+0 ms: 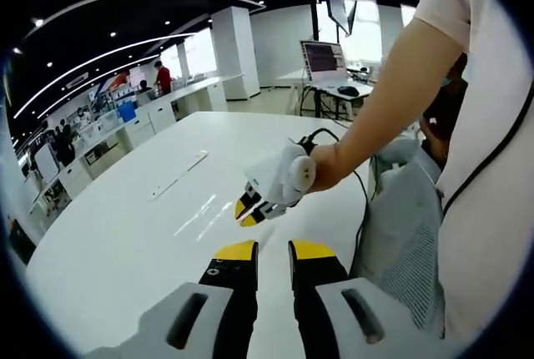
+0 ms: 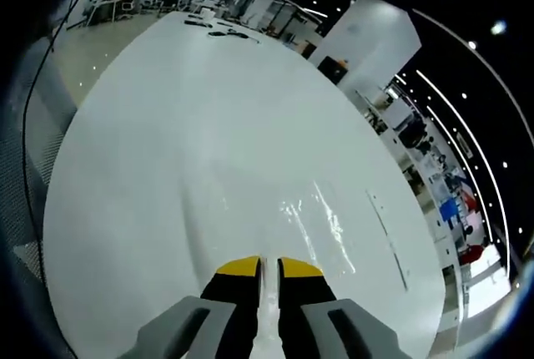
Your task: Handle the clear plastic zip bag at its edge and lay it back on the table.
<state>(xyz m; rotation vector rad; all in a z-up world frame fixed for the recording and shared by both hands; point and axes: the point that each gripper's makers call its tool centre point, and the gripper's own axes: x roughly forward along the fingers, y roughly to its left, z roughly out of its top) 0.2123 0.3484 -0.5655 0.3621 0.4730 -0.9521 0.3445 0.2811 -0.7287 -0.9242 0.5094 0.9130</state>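
Bag (image 1: 196,213) flat on white table (image 1: 125,242), clear, faint glare only; long axis, pointing: cannot tell. Right gripper (image 1: 249,211) at bag's edge, jaws near-closed. Left gripper (image 1: 274,249) jaws narrowly parted, holding nothing.

Yellow-tipped black jaws on both grippers, glossy white table (image 2: 167,142), clear glinting zip bag (image 2: 321,225).

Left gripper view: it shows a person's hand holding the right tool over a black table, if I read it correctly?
Not quite: the table is white, not black, as the left gripper view shows. The hand does hold the right tool over it.
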